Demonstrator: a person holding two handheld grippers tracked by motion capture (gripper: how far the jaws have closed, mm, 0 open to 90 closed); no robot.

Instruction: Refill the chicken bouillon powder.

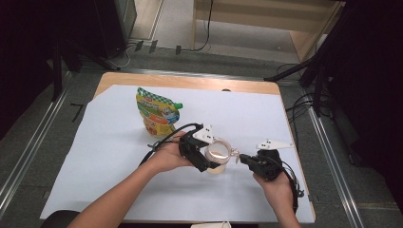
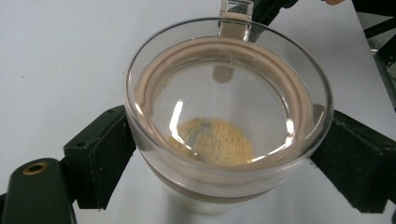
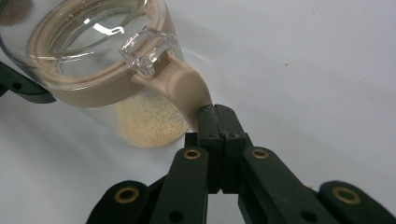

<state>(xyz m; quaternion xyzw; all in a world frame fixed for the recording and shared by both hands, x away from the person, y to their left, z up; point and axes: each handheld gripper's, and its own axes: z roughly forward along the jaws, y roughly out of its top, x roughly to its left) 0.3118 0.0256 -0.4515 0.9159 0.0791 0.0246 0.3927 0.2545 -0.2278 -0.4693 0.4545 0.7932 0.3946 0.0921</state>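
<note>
A clear jar [image 1: 218, 155] with yellowish grains [image 3: 147, 123] at its bottom stands on the white sheet [image 1: 95, 156]. A clear lid with a beige seal ring [image 2: 229, 46] covers it. My left gripper [image 1: 209, 159] is shut on the jar's body [image 2: 224, 186]; its black pads [image 2: 105, 156] press on both sides below the lid. A beige tab [image 3: 187, 88] with a clear clasp [image 3: 147, 49] juts from the lid's edge. My right gripper [image 3: 217, 116] is shut on that tab's end, to the right of the jar in the high view [image 1: 243, 158].
A green and yellow food pouch [image 1: 158, 112] stands on the sheet behind and to the left of the jar. The sheet covers most of a wooden table [image 1: 190, 80]. Cables and stands lie on the floor around it.
</note>
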